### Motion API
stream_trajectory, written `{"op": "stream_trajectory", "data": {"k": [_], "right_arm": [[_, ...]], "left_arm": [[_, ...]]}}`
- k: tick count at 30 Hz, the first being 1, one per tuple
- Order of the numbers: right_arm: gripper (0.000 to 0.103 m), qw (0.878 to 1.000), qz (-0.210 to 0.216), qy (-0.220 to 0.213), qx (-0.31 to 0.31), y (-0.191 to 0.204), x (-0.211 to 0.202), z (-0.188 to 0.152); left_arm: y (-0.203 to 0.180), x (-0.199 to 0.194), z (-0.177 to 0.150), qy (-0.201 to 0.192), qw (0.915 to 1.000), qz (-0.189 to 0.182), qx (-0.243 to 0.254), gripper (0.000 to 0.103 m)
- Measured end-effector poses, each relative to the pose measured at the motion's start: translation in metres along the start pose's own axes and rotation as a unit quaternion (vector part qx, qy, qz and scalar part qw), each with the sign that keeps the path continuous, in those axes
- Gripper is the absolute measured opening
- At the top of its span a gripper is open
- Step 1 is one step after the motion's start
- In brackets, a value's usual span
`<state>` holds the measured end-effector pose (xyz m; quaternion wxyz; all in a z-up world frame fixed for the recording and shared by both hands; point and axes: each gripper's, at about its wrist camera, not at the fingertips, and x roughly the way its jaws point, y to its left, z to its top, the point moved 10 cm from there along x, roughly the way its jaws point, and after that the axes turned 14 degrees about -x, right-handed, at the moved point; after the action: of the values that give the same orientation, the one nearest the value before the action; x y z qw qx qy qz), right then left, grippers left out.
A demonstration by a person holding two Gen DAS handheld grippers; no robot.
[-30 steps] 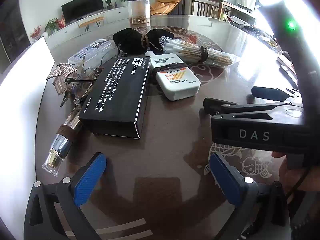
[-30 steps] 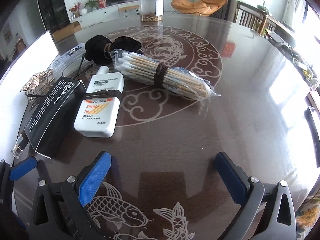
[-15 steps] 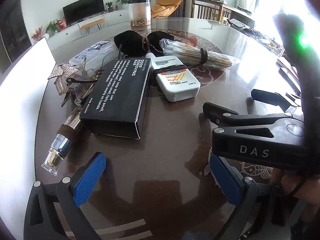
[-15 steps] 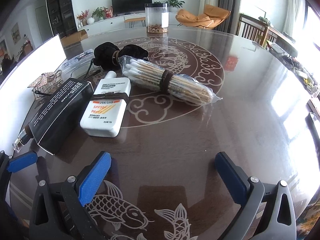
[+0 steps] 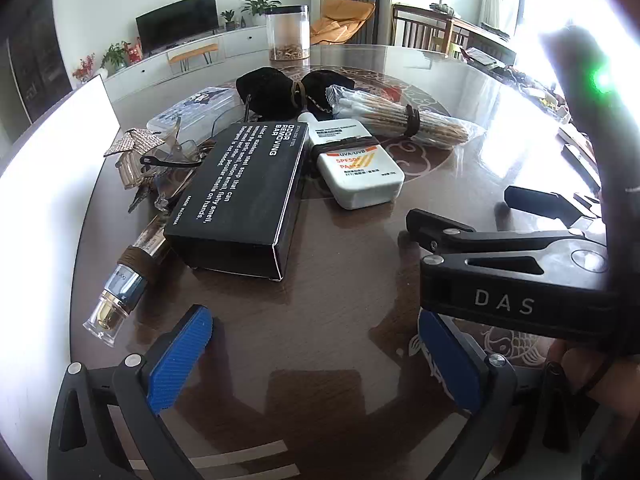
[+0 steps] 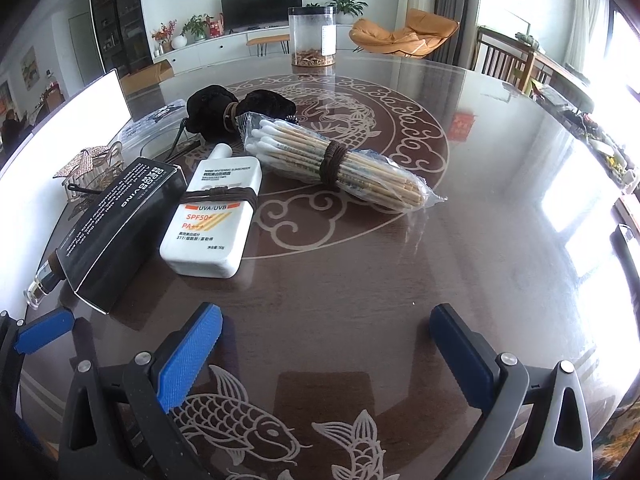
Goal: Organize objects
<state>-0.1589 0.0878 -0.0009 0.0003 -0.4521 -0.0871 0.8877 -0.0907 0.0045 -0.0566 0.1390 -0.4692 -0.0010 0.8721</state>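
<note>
On the round brown table lie a black box (image 5: 244, 192) (image 6: 116, 220), a white sunscreen bottle (image 5: 356, 164) (image 6: 216, 216) with a brown band, a bagged bundle of cotton swabs (image 5: 404, 120) (image 6: 340, 164), a black pouch (image 5: 280, 90) (image 6: 236, 114), a perfume bottle (image 5: 124, 288), glasses (image 5: 176, 160) and a glittery hair clip (image 5: 132, 148). My left gripper (image 5: 316, 360) is open and empty, near the table's front edge. My right gripper (image 6: 324, 356) is open too, empty, hovering short of the sunscreen; its body shows in the left wrist view (image 5: 512, 280).
A clear jar (image 6: 312, 36) stands at the table's far side. A clear plastic case (image 5: 192, 112) lies behind the box, a white panel (image 5: 44, 184) runs along the left. A hand (image 5: 592, 368) holds the right gripper. Bare tabletop (image 6: 500, 208) spreads to the right.
Both grippers have tilted up and drawn back slightly, so the objects sit lower in view. Both stay open. No object on the table has moved.
</note>
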Motion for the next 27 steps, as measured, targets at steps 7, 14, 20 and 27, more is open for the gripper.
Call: {"op": "stream_trajectory", "data": {"k": [7,14,20,27], "right_arm": [[0.103,1.000,0.002,-0.001,-0.001,0.001,0.000,-0.001],[0.103,1.000,0.002,-0.002,-0.003,0.001,-0.001,-0.001],[0.103,1.000,0.006,-0.006,-0.009,0.002,-0.003,-0.003],[0.103,1.000,0.008,-0.010,-0.013,0.002,-0.005,-0.006]], "left_arm": [[0.001,-0.004,-0.005,0.011,0.9999,-0.003,0.005,0.103],[0.012,-0.012,-0.018,0.037,0.9991,0.016,-0.013,0.103],[0.020,-0.022,-0.031,0.045,0.9989,0.014,-0.010,0.103],[0.026,-0.051,-0.034,0.024,0.9989,-0.033,-0.025,0.103]]}}
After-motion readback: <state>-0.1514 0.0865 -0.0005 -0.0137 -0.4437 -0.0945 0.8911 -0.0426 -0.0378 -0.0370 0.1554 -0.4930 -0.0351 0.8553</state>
